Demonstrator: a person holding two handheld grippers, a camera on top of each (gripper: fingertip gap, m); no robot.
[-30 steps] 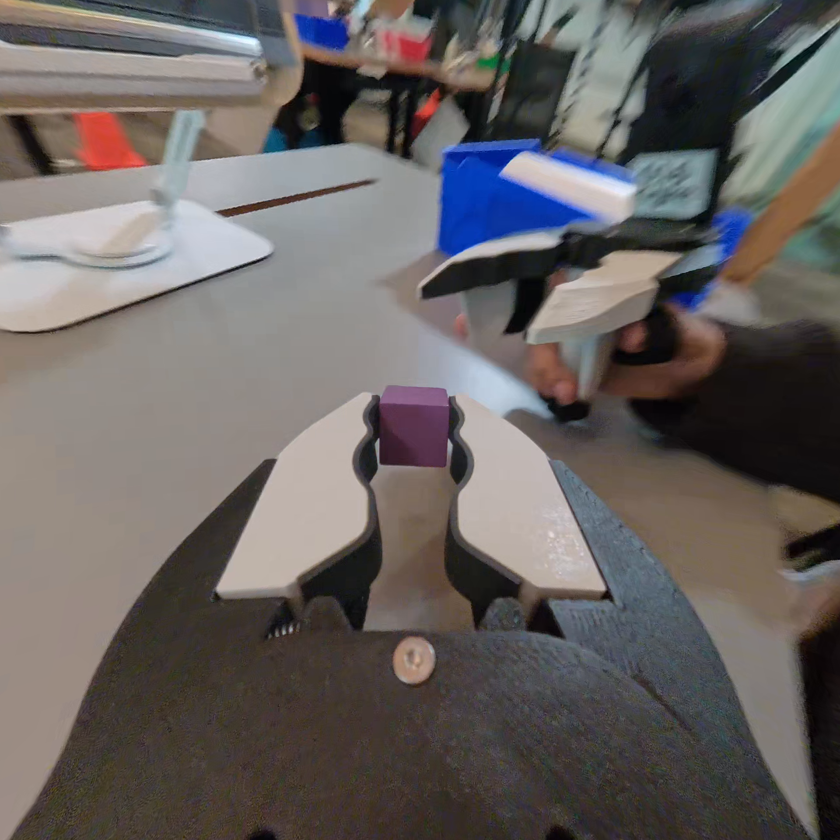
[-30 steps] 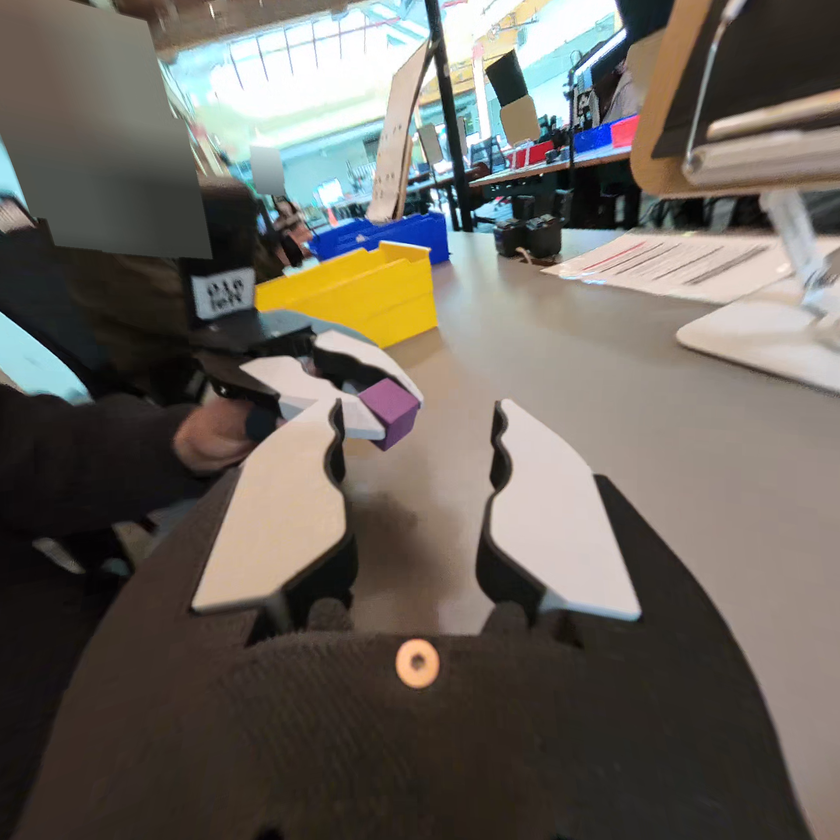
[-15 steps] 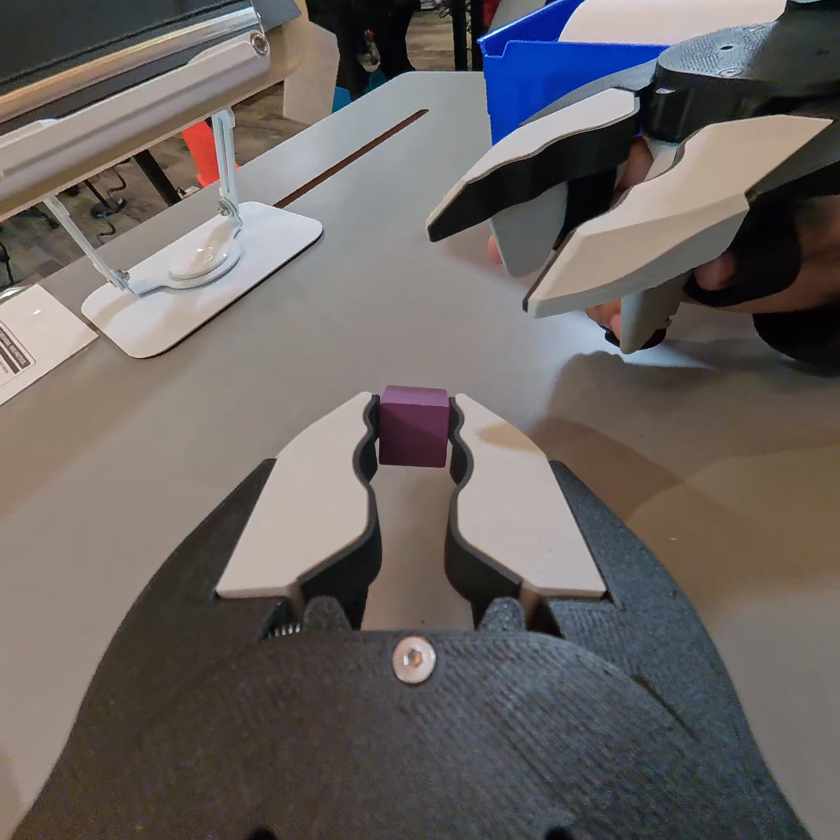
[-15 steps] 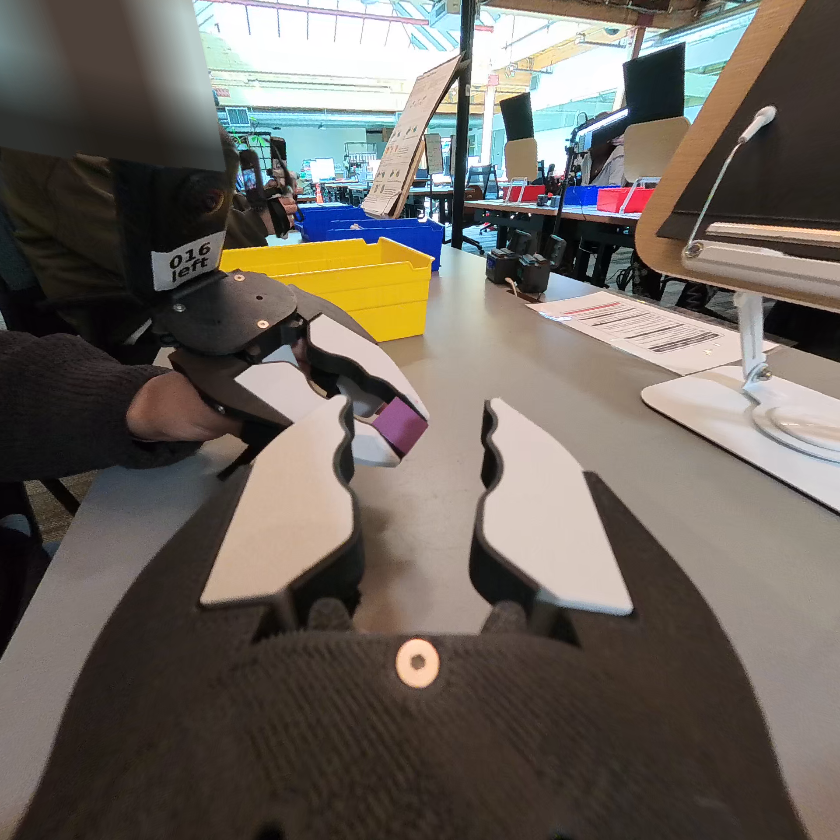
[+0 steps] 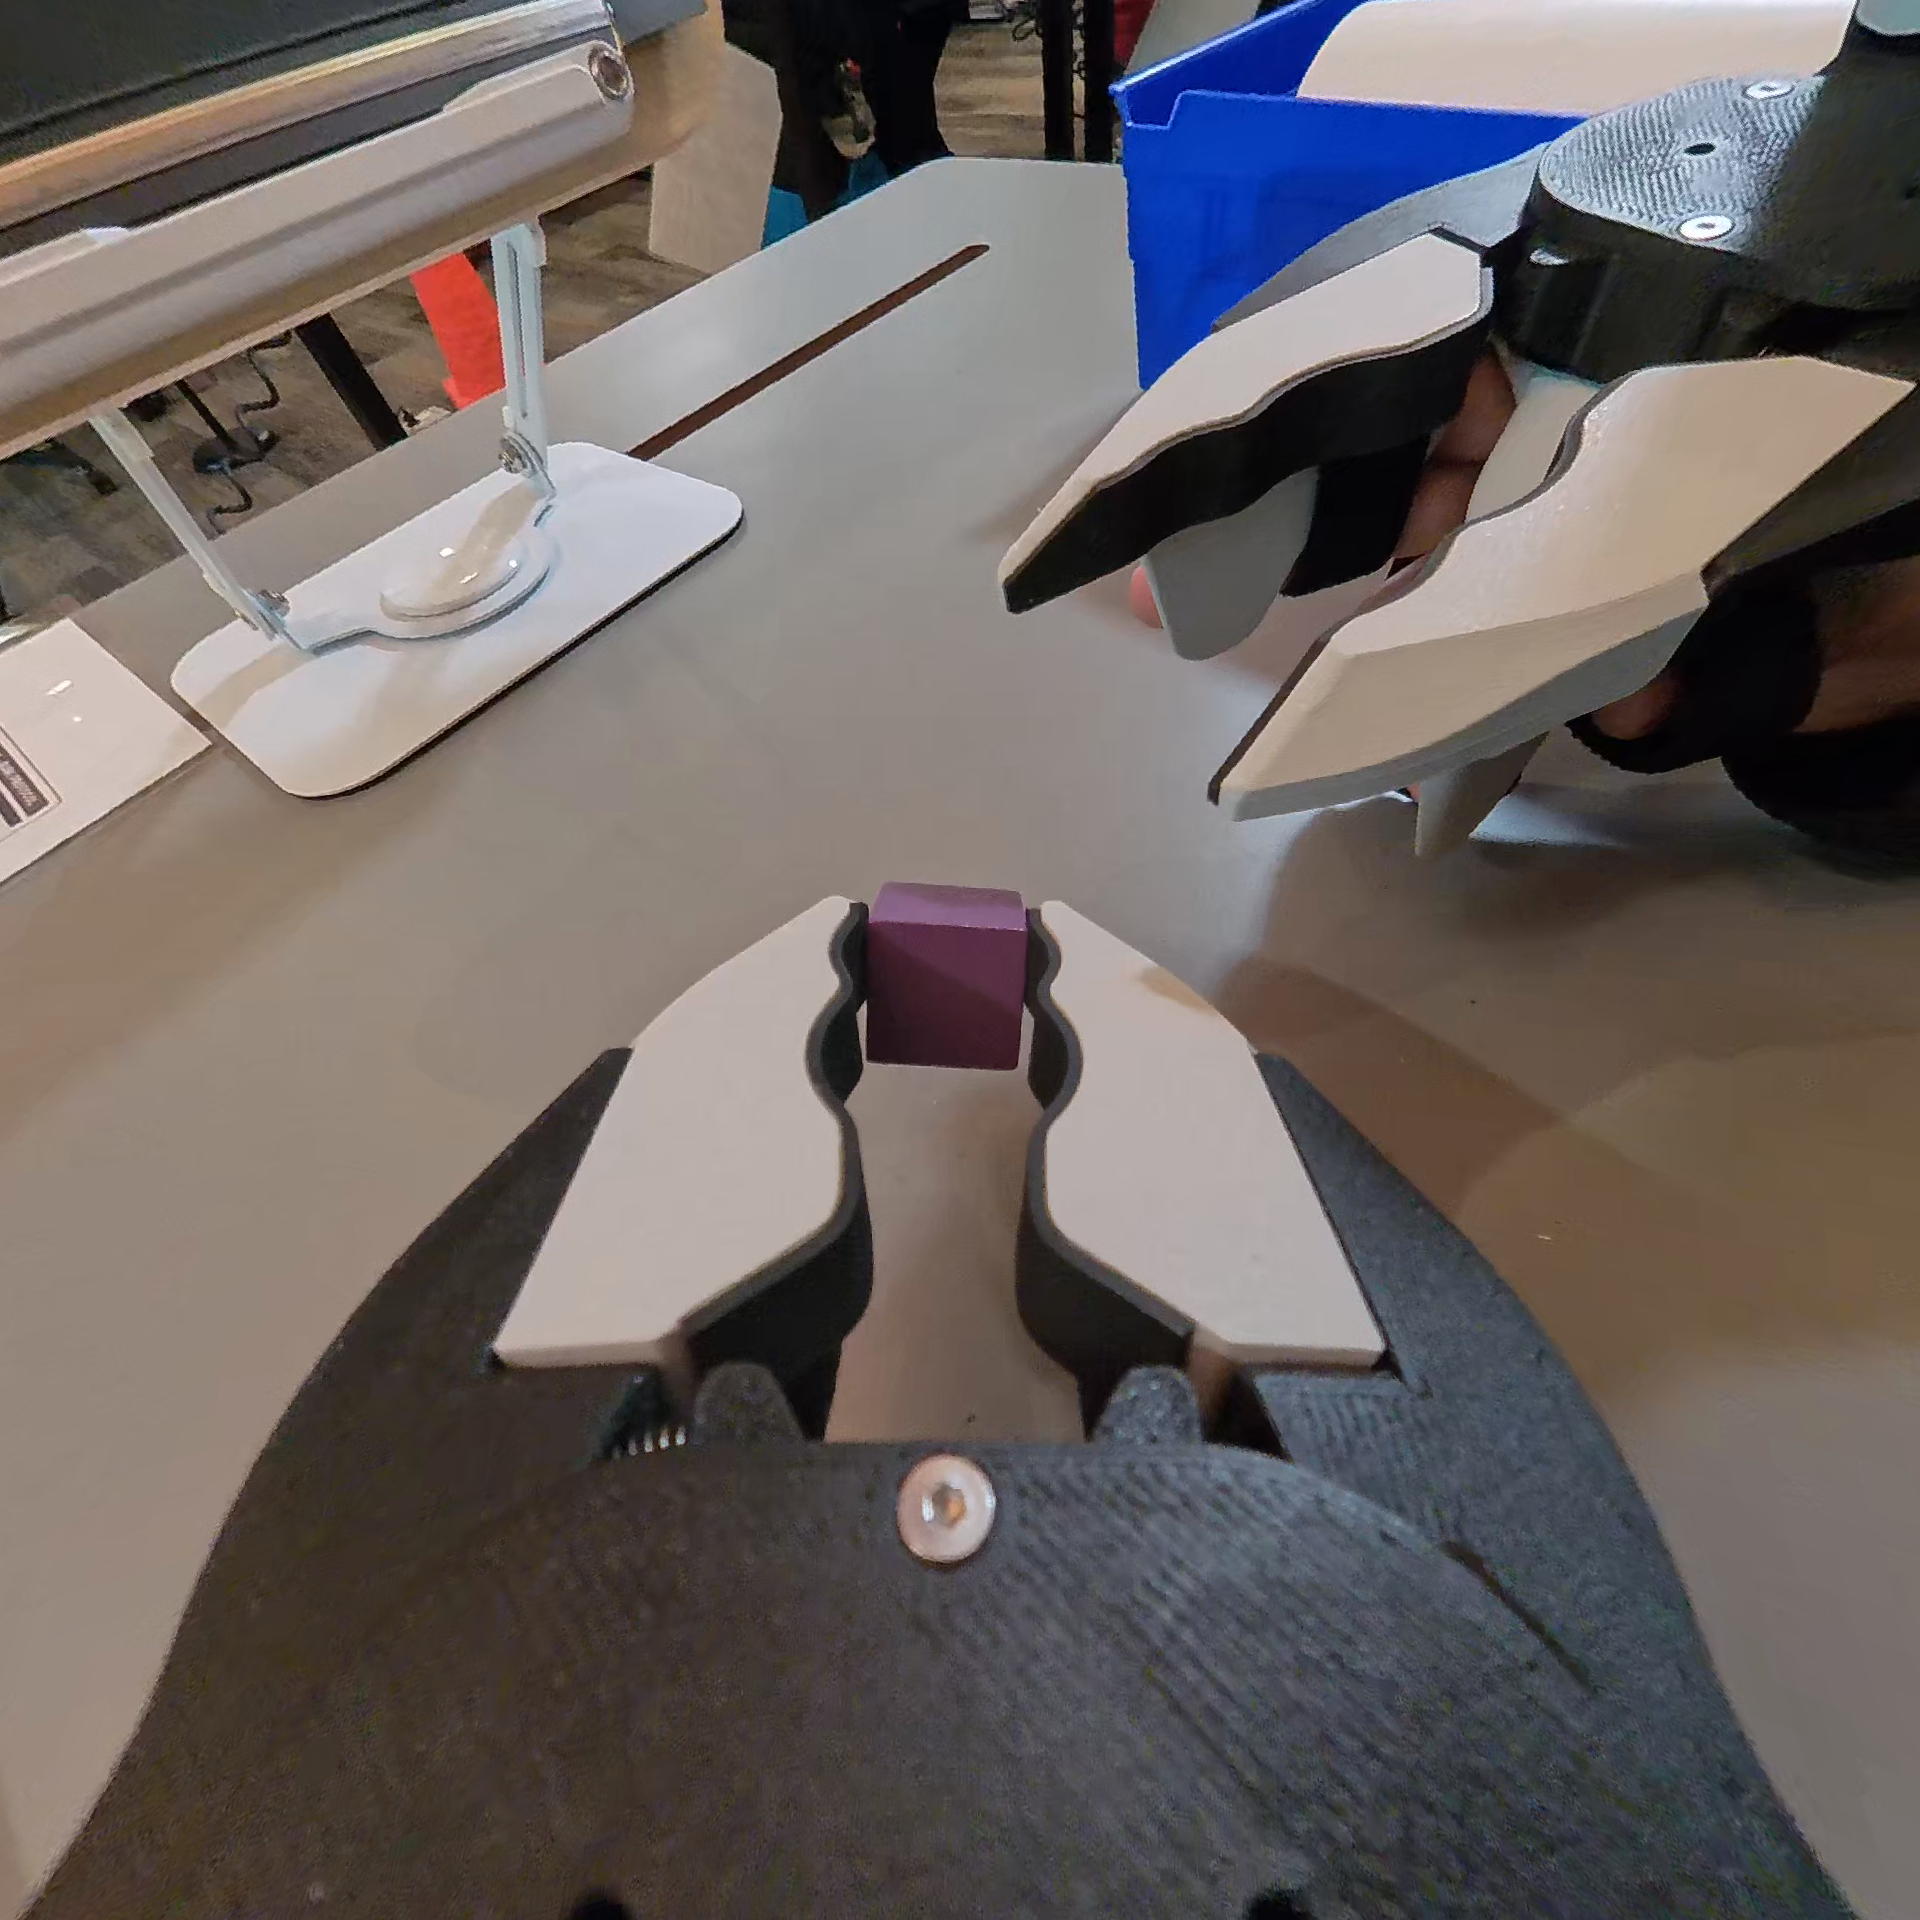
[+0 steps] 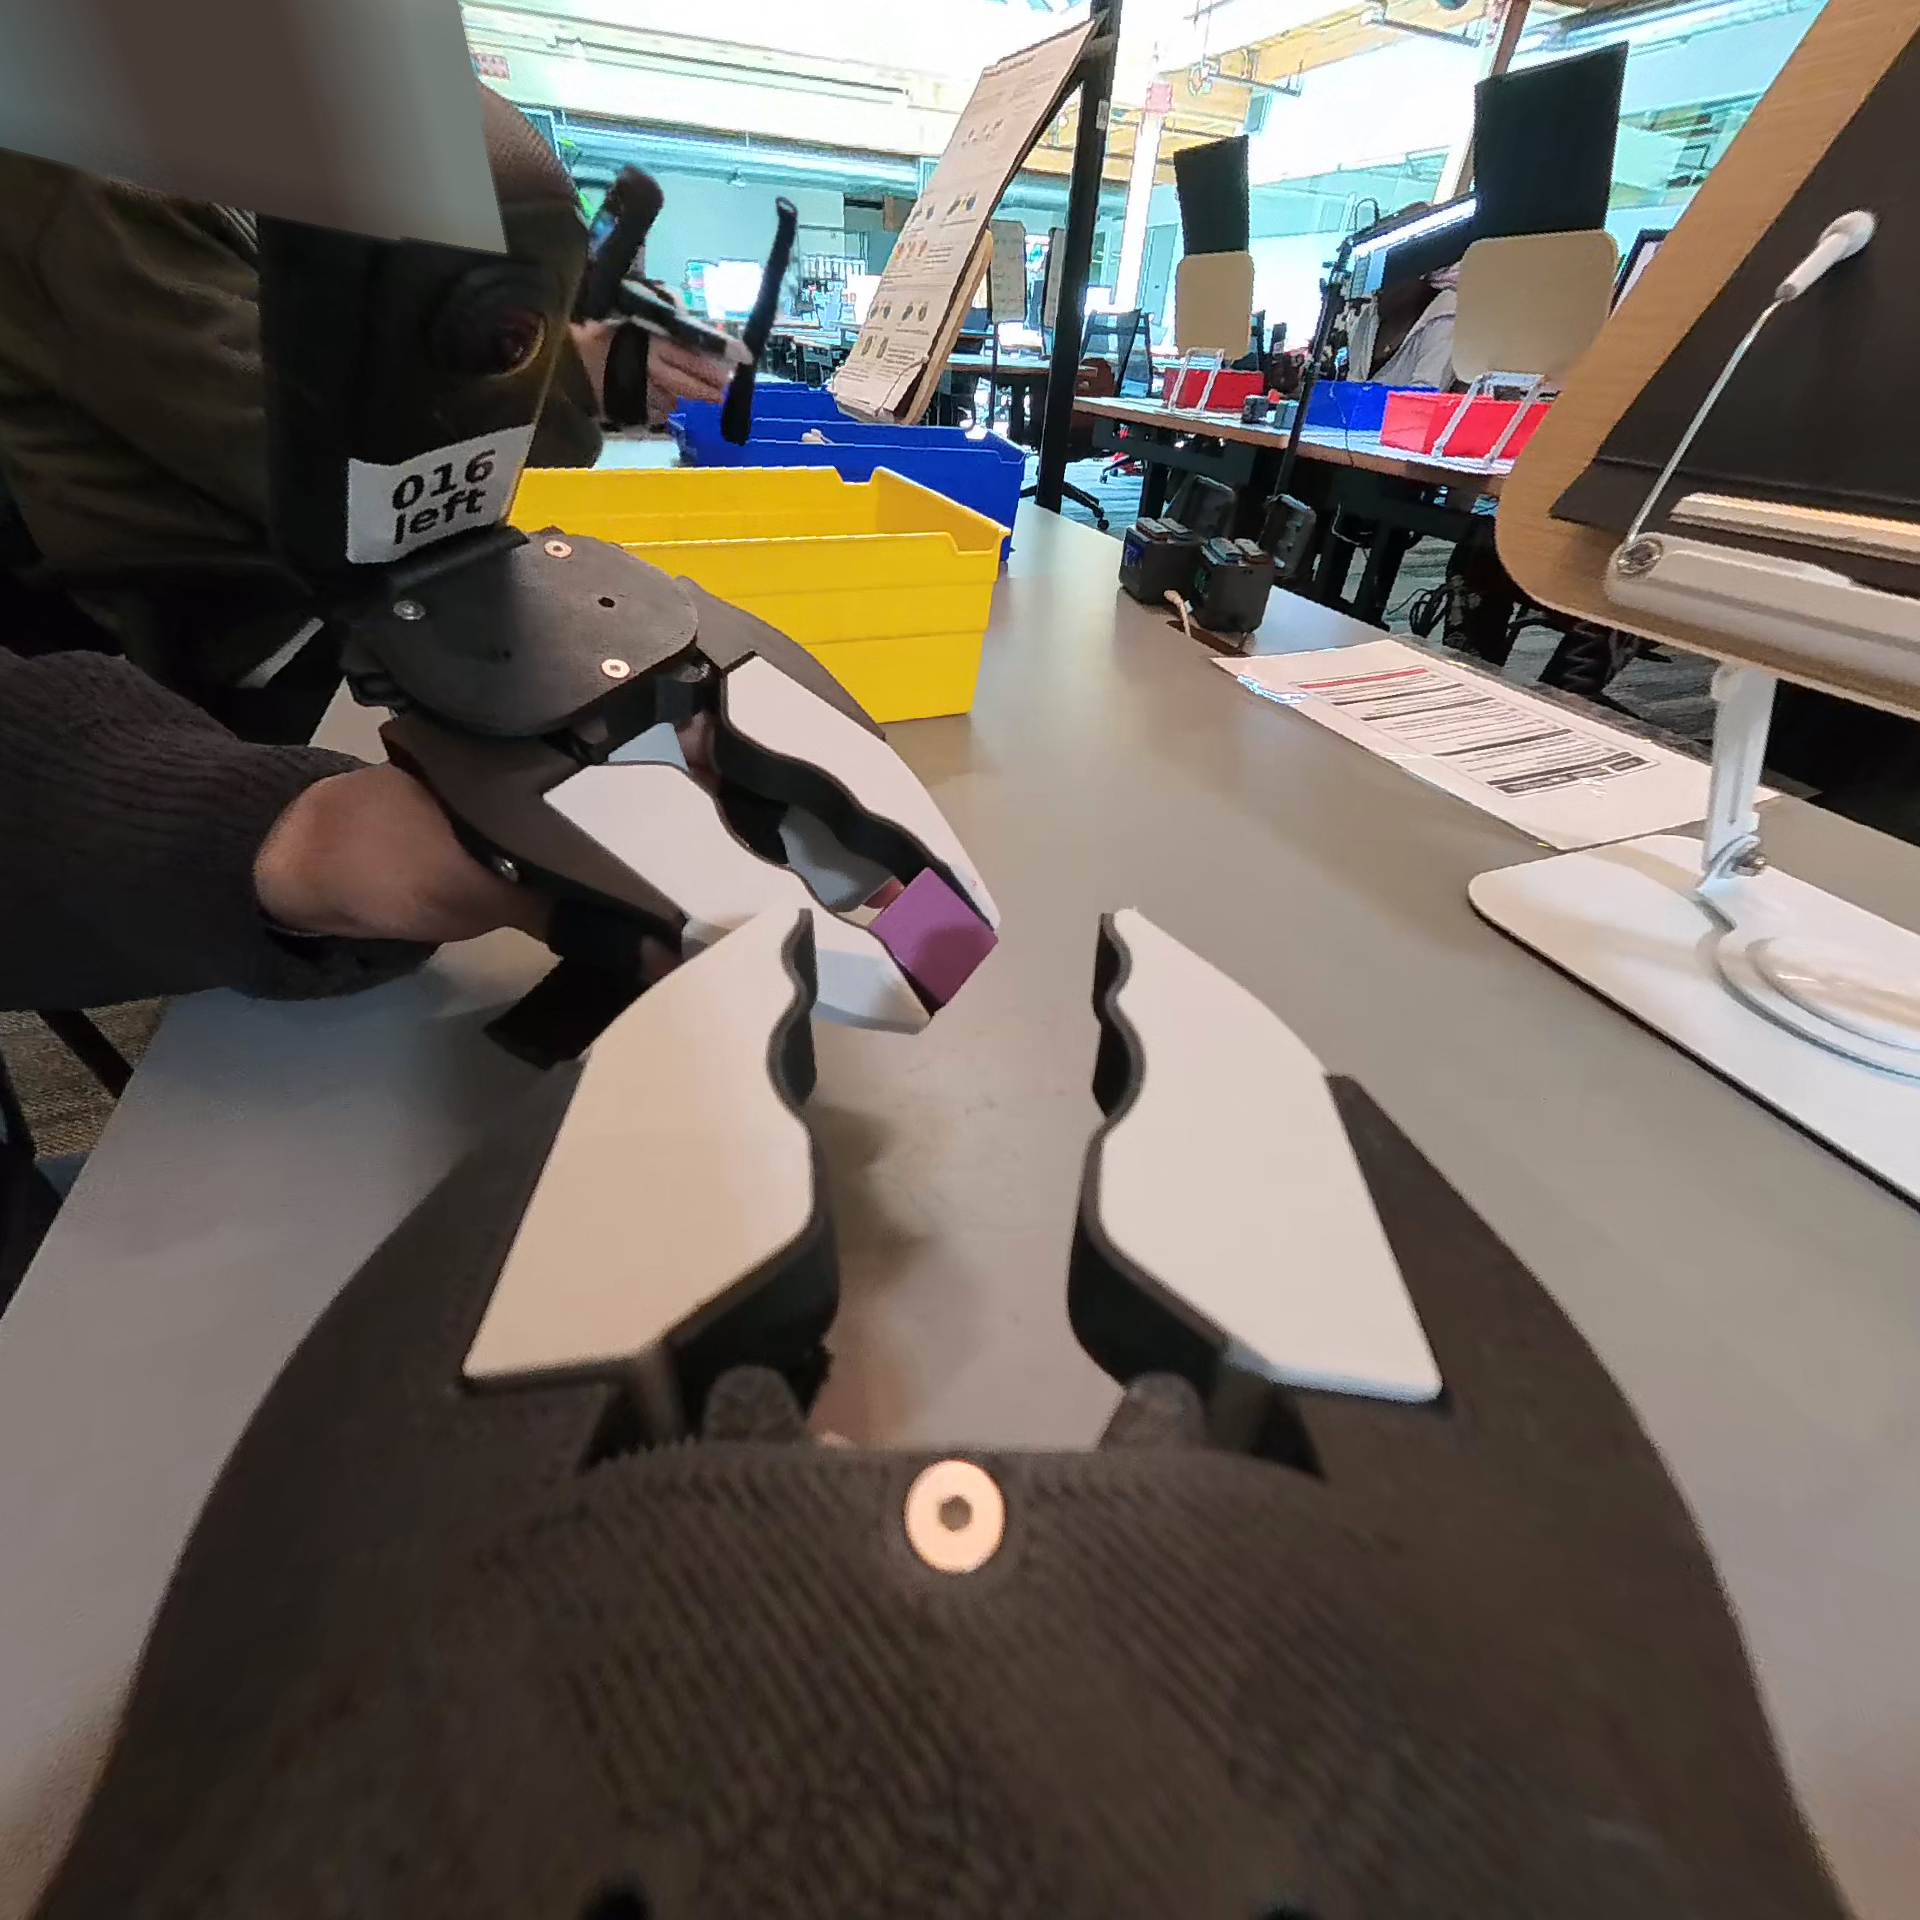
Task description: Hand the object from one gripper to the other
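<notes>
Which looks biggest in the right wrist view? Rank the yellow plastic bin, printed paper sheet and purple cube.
1. Yellow plastic bin
2. Printed paper sheet, somewhat smaller
3. Purple cube

Distances from the camera differ, so real sizes may differ.

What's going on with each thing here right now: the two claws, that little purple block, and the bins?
Left claw: shut on the cube, held above the table.
Right claw: open, empty, facing the cube.
Cube: purple, pinched at the left claw's tips, not touching the right claw.
Yellow bin: upright on the table; contents can't be seen.
Blue bin: upright on the table; contents can't be seen.
</notes>
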